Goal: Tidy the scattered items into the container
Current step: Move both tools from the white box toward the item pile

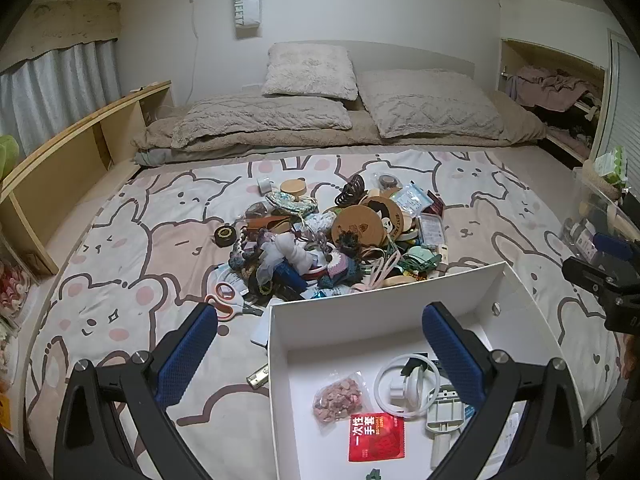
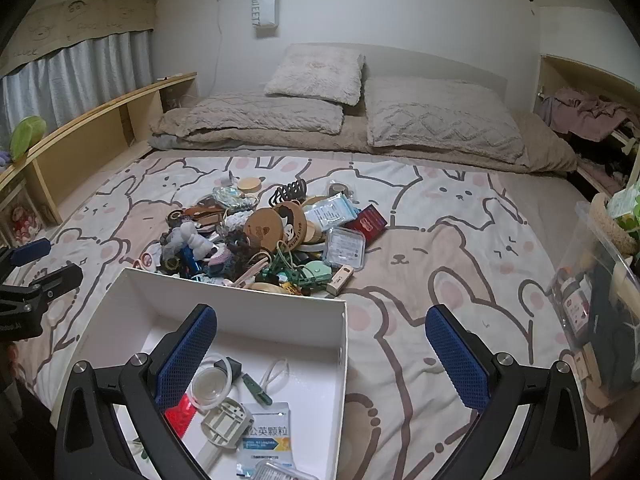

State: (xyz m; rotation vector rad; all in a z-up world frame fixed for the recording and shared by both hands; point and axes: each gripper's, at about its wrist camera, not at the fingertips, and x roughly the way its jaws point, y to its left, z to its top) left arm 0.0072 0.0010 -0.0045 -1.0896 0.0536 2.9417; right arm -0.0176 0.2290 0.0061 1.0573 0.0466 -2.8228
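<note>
Both grippers spread wide, empty: left gripper (image 1: 320,336), right gripper (image 2: 322,336). White box (image 1: 276,360) sits beneath and between them; clutter pile (image 1: 328,236) lies just beyond its far wall.

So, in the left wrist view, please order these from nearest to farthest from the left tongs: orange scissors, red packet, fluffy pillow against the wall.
1. Red packet, inside the white box, between the tongs.
2. Orange scissors, on the sheet, at the pile's left edge.
3. Fluffy pillow, far back at the wall.
</note>
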